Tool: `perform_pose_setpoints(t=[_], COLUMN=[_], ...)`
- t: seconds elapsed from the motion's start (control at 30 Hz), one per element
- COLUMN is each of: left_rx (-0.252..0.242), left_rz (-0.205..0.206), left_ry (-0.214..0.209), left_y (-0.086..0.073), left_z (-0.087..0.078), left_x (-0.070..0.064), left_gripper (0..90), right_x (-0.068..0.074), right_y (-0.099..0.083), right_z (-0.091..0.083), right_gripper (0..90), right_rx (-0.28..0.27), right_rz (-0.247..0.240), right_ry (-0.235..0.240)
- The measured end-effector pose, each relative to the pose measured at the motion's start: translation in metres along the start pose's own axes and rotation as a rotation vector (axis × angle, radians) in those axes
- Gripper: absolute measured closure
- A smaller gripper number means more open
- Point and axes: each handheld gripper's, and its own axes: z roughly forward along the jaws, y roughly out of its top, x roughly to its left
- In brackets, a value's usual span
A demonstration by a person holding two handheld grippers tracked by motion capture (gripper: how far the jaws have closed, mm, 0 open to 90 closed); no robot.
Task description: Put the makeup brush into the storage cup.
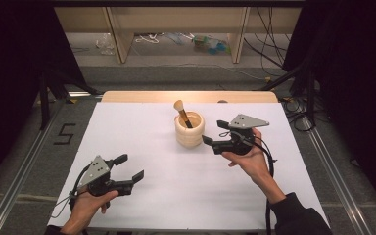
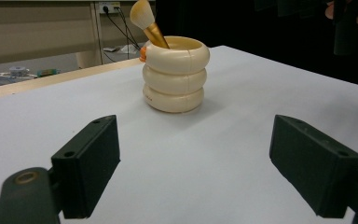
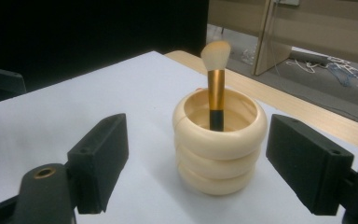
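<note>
Two tools are standing wide open and holding nothing: the right tool [image 1: 214, 132] is hovering just beside the cream ribbed holder [image 1: 189, 129], its jaws framing that holder [image 3: 219, 142] in the right gripper view, while the left tool [image 1: 129, 167] is waiting well apart over the near left of the white table [image 1: 142, 122]. Judging by this, the reach toward the holder is underway, with the gold-handled brush [image 1: 183, 113] leaning bristles-up inside it near the table's far middle. Next, the right tool is needing to either close around the ribbed wall or rise to pinch the brush handle [image 3: 216, 93] squarely, without tipping the holder.
</note>
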Motion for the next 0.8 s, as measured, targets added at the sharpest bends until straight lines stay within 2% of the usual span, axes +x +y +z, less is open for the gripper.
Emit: perform_pose_setpoints(t=[0.07, 0.17, 0.23, 0.27, 0.4, 0.43, 0.57, 0.67, 0.77, 0.8], left_rx=[-0.001, -0.001, 0.000, 0.000, -0.010, -0.013, -0.011, -0.014, -0.007, -0.006], left_rz=[0.000, -0.001, -0.002, -0.001, 0.001, -0.009, 0.001, 0.001, -0.010, 0.005], left_ry=[0.000, -0.001, -0.001, 0.000, -0.005, -0.007, -0.006, -0.007, 0.000, 0.002], left_y=[0.000, 0.001, 0.000, 0.000, 0.001, 0.000, 0.001, 0.001, 0.001, 0.001], left_z=[0.000, 0.000, 0.001, 0.000, 0.001, 0.001, 0.001, 0.001, 0.000, 0.000], left_x=[0.000, -0.001, -0.001, -0.001, 0.000, -0.001, -0.001, -0.001, -0.001, 0.000], left_gripper=[16.0, 16.0, 16.0, 16.0, 16.0, 16.0, 16.0, 15.9, 16.0, 16.0], right_x=[0.002, 0.004, 0.004, 0.005, 0.006, 0.006, 0.006, 0.008, 0.010, 0.010], right_y=[-0.002, -0.005, -0.008, -0.009, -0.014, -0.015, -0.018, -0.019, -0.023, -0.024], right_z=[-0.002, -0.006, -0.009, -0.011, -0.018, -0.019, -0.024, -0.027, -0.032, -0.034], right_gripper=[21.0, 19.1, 17.5, 16.4, 16.7, 16.6, 16.4, 17.1, 17.1, 17.2], right_rx=[-0.014, -0.019, -0.010, 0.003, -0.022, -0.021, -0.002, -0.033, -0.019, -0.011], right_rz=[0.007, 0.006, 0.005, 0.000, 0.002, 0.006, 0.008, 0.013, 0.010, 0.012], right_ry=[0.014, 0.011, 0.020, 0.010, 0.010, 0.014, 0.012, 0.014, 0.011, 0.011])
